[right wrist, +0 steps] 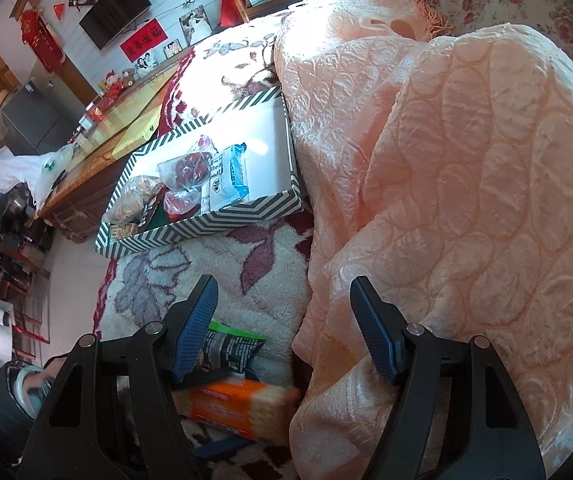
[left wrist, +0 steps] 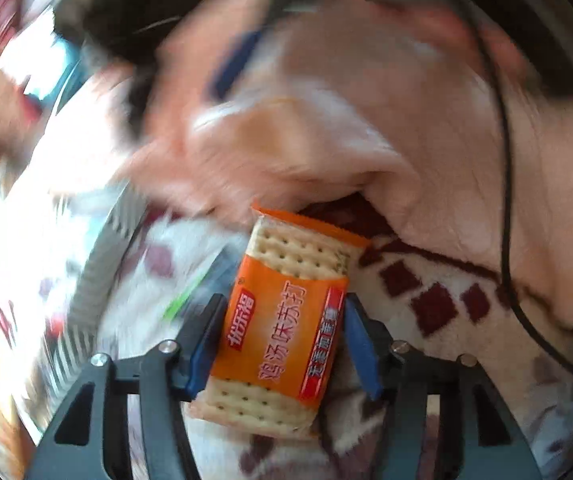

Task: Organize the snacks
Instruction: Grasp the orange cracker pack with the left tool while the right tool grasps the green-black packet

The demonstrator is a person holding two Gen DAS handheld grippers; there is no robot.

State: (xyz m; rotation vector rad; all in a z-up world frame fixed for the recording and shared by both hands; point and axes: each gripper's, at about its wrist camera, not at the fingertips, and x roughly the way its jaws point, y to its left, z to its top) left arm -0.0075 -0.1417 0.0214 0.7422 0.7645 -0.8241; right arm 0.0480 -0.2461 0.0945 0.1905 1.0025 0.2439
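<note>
Orange glossy cracker packet (left wrist: 282,316) clamped in left hand-held gripper (left wrist: 282,344), fleecy blanket (left wrist: 426,304)

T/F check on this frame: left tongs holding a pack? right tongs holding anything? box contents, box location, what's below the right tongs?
1. The left tongs grip an orange cracker pack. True.
2. The right tongs are shut on a snack. False: they are open, with nothing between the fingers.
3. The chevron-patterned box holds no snacks. False: several packets lie in it, including a blue-and-white one.
4. The box sits on the floral blanket beside the peach quilt. True.
5. A green-and-black packet lies on the blanket near the right tongs. True.
</note>
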